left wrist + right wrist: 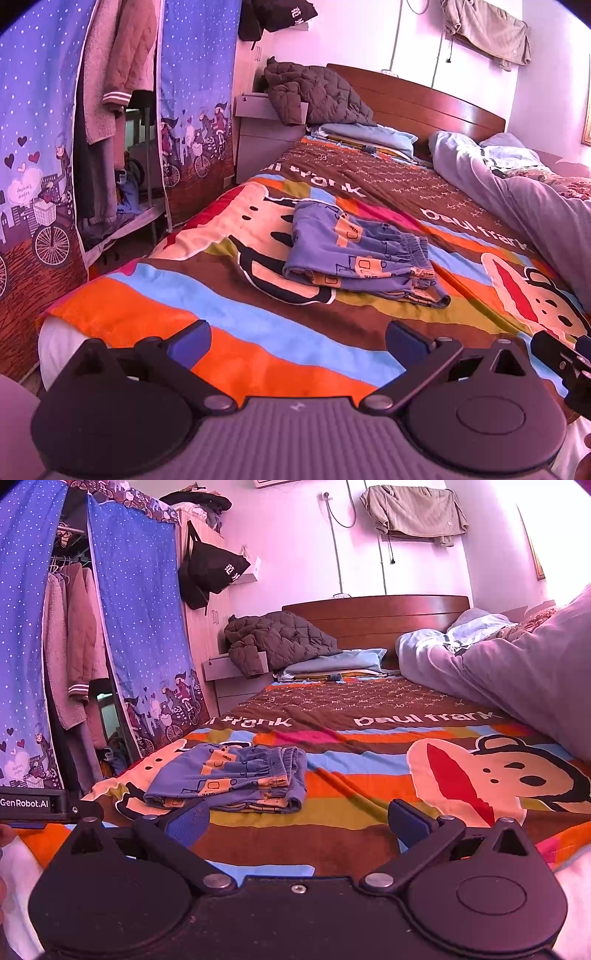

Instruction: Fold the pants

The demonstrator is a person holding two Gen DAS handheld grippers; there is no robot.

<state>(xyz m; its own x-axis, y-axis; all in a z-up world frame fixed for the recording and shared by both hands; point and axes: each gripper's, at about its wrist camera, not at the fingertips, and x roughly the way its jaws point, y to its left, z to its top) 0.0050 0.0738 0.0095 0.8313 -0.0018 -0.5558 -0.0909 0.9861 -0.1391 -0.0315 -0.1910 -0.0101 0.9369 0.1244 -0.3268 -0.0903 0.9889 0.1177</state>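
Blue patterned pants [354, 251] lie folded into a compact stack on the colourful striped bedspread [221, 317], waistband toward the right. They also show in the right wrist view [232, 779], left of centre. My left gripper [298, 338] is open and empty, held back above the near end of the bed, apart from the pants. My right gripper [297, 821] is open and empty, just short of the pants' near edge. The left gripper's body [33, 805] shows at the left edge of the right wrist view; the right gripper's tip [565, 354] shows at the right edge of the left wrist view.
A rumpled grey-lilac duvet [517, 679] fills the bed's right side. Pillows [332, 664] and a dark quilted jacket [277, 642] lie by the wooden headboard [376, 616]. A blue curtained wardrobe [140, 627] with hanging clothes stands left of the bed.
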